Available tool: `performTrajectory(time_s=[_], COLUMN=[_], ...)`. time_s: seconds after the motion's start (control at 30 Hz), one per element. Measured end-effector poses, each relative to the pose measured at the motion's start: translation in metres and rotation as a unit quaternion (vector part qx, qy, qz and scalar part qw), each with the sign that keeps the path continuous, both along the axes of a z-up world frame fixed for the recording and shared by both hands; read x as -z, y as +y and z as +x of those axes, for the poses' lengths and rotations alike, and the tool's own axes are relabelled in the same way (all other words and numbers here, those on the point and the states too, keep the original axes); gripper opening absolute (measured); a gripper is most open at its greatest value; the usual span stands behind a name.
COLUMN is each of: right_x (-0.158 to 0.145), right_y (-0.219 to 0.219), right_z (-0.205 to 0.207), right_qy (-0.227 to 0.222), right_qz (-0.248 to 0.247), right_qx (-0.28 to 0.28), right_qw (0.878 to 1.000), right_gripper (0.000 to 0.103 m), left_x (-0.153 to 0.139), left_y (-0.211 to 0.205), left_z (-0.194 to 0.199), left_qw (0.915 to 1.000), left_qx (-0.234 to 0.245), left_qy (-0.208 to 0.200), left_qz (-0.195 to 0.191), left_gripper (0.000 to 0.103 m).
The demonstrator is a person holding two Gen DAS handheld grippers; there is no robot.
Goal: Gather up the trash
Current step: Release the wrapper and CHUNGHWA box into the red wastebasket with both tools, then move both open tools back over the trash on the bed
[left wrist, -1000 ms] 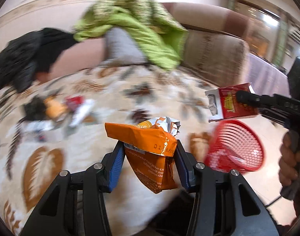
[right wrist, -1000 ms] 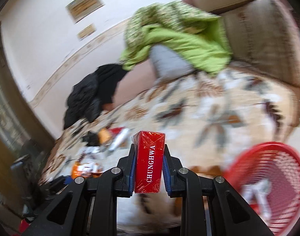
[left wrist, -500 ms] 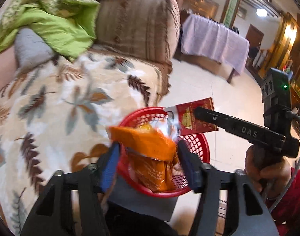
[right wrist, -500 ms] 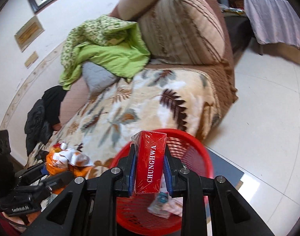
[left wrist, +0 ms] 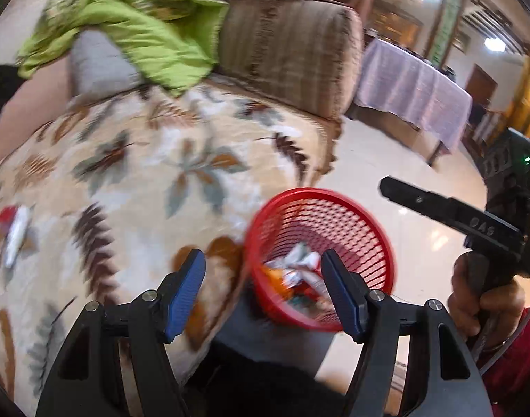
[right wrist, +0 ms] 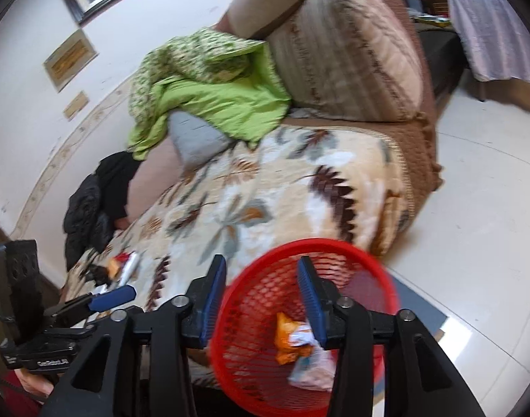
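A red mesh basket [left wrist: 355, 215] stands on the floor beside the sofa; it also shows in the right wrist view [right wrist: 351, 253]. Inside lie an orange snack bag [right wrist: 287, 338] and crumpled wrappers [left wrist: 299, 264]. My left gripper [left wrist: 263, 285] is open and empty, above the basket's near rim. My right gripper [right wrist: 261, 295] is open and empty over the basket. More trash [right wrist: 120, 266] lies far back on the leaf-patterned blanket [right wrist: 265, 201], also at the left edge of the left wrist view [left wrist: 11, 229].
A green quilt [right wrist: 209, 90] and grey pillow [right wrist: 195, 139] lie against the sofa back, a black jacket [right wrist: 98, 205] further left. A striped cushion [right wrist: 348, 52] forms the sofa end. A cloth-covered table [left wrist: 410, 93] stands across the tiled floor [right wrist: 480, 215].
Both grippers opened over the basket. The orange bag left my left gripper and the red box left my right gripper; the bag now lies in the basket.
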State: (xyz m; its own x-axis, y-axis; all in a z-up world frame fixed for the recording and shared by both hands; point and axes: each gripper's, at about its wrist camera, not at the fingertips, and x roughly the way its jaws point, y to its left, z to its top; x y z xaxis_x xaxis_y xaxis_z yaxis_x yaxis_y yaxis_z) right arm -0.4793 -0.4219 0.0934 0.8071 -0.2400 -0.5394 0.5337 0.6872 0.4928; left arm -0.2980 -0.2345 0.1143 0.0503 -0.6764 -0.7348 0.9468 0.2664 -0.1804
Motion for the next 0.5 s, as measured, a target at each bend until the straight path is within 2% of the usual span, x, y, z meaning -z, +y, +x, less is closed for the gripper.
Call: performTrajectory(time_s=[0.27, 0.5], right_x=[-0.014, -0.027], right_y=[0.065, 0.114], right_z=[0.071, 0.14], right_qy=[0.009, 0.025], right_qz=[-0.019, -0.049], right_qx=[-0.102, -0.175], right_qw=[0.995, 0.983], right_gripper=[0.052, 0.06], left_x=[-0.013, -0.005], left_y=[0.059, 0.12], left_z=[0.019, 0.07], left_qw=[0.9959, 0.9846], left_qx=[-0.089, -0.173], left_qy=[-0.013, -0.013], left_qz=[-0.012, -0.023], left_gripper=[0.068, 0.068])
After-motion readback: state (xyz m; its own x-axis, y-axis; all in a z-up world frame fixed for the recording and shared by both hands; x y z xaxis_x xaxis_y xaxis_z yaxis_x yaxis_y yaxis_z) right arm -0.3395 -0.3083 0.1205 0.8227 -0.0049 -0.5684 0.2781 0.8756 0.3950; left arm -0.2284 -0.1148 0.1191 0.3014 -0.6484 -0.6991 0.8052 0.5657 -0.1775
